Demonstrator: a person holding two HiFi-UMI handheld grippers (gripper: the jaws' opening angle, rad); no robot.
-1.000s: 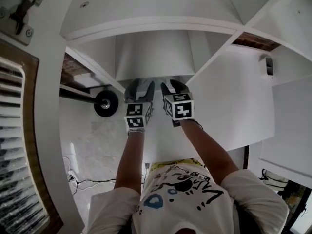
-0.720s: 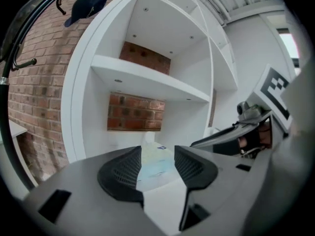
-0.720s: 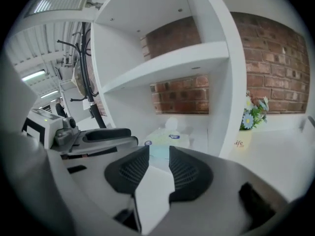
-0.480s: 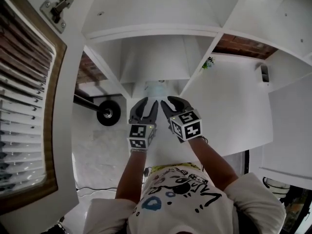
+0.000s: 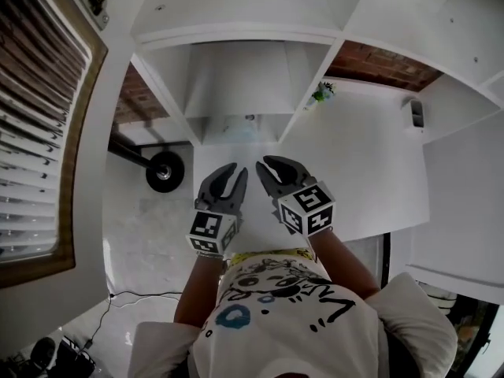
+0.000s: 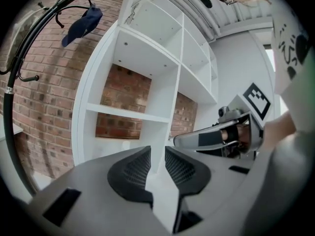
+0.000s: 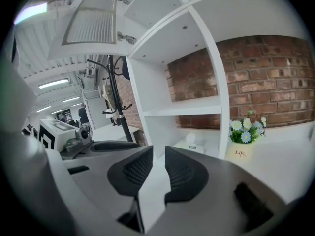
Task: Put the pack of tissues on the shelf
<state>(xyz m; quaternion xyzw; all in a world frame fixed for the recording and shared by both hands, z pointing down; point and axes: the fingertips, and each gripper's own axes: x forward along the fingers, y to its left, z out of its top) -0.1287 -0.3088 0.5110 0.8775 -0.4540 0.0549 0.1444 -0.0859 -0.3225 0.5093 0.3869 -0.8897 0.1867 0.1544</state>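
1. Jaws of the left gripper (image 5: 236, 169): just been closing, small gap left, nothing between.
2. Jaws of the right gripper (image 5: 264, 166): just been closing too, small gap, nothing between.
3. Pack of tissues (image 5: 236, 129): inside the white shelf (image 5: 236, 34), well apart from both grippers.
4. Flower pot (image 5: 321, 93): next box on the right.

head view | pack of tissues (image 5: 236, 129) in shelf (image 5: 236, 31) compartment, 12 o'clock of both grippers | flower pot (image 5: 320, 93) in next compartment, 2 o'clock of tissues, divider between | coat stand base (image 5: 164, 172) outside shelf, 9 o'clock of left gripper (image 5: 235, 172) | right gripper (image 5: 264, 166) just beside, at its 3 o'clock
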